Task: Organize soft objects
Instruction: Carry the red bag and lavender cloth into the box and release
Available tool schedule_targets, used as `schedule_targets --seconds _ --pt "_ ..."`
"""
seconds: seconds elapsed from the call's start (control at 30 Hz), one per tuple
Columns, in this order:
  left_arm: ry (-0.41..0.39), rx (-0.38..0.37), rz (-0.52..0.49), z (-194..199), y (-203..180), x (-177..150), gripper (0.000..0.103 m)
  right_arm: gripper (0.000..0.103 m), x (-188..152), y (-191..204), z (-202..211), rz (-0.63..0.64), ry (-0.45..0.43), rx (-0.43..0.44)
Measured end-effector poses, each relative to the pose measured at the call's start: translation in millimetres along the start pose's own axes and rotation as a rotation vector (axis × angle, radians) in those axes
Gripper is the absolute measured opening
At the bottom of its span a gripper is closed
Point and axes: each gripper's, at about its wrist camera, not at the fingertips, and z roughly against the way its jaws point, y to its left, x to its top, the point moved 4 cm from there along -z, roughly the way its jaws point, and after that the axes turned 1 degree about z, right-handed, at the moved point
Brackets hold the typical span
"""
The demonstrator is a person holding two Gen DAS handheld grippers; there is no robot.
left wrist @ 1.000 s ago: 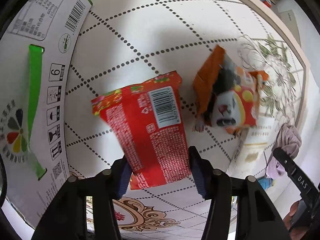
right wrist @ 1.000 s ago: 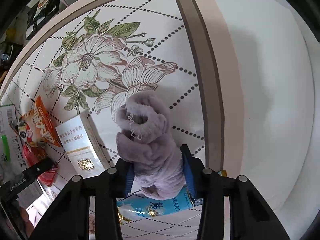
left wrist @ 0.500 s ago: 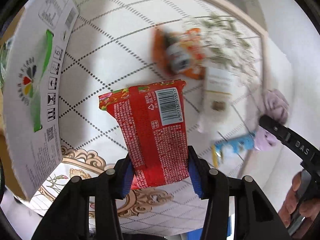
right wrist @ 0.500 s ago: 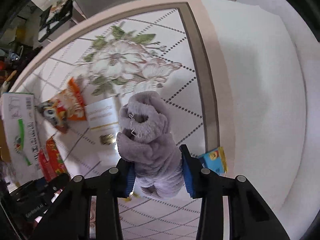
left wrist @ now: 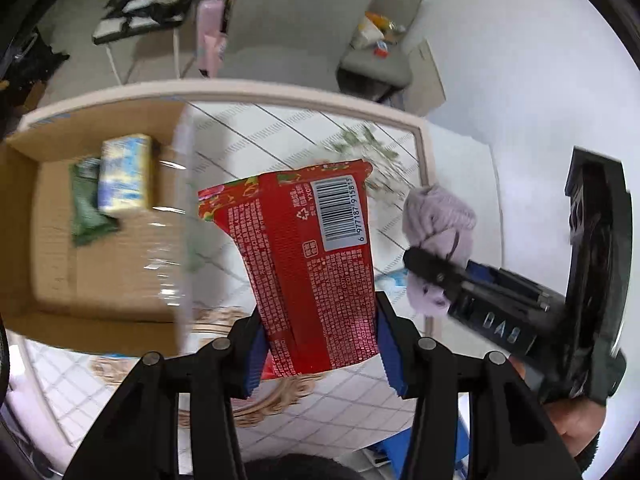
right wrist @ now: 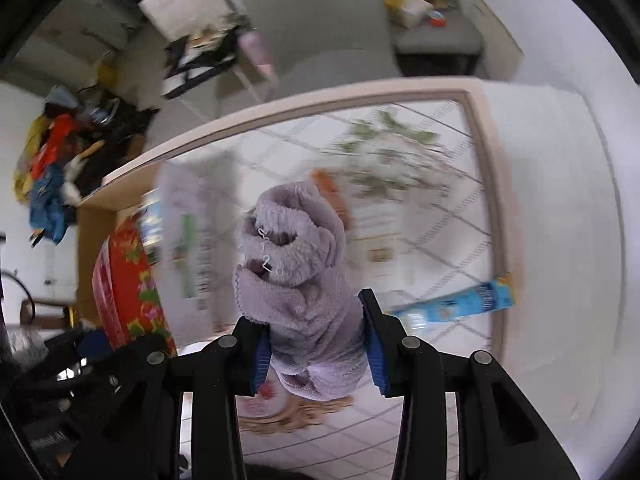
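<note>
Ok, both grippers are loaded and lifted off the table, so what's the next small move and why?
Probably carry the left gripper leftward until the red snack packet hangs over the open cardboard box, then release. The packet is clamped clear of the table, and the box beside it already holds a green pack and a yellow-blue pack. The right gripper can follow with the purple towel.

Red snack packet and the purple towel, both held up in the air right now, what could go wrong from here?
1. The left gripper pinches only the red snack packet's bottom end; most of it sticks out, so it may slip or swing.
2. The right gripper with the purple towel is close beside the packet; they could collide.
3. The cardboard box already holds packs, so the packet may land on them.
</note>
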Motion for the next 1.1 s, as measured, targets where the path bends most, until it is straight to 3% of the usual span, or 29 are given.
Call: schedule_targets --seconds 0.23,0.5,0.7,0.97,1.1 --pt "-0.092 0.135 0.007 69.0 100.8 15.2 0.045 0.042 -18.4 130.8 -12.8 0.095 0.018 0.080" --pt "-0.067 0.277 0.050 72.4 217.2 41.7 0.045 0.042 -27.9 227.1 -70.9 0.105 0.089 0.054" --pt "0.030 0.299 0.061 28.4 273.6 65.1 0.045 0.042 -24.4 239.1 -128.3 0.051 0.155 -0.023" --pt "0.116 0.307 0.078 -22.3 309.4 94.1 0.045 0.043 -10.6 233.4 -180.5 0.005 0.217 -0.090" --pt "0.159 0.385 0.068 -30.5 317.6 102.8 0.047 0.054 -7.7 235.4 -191.4 -0.017 0.248 -0.089"
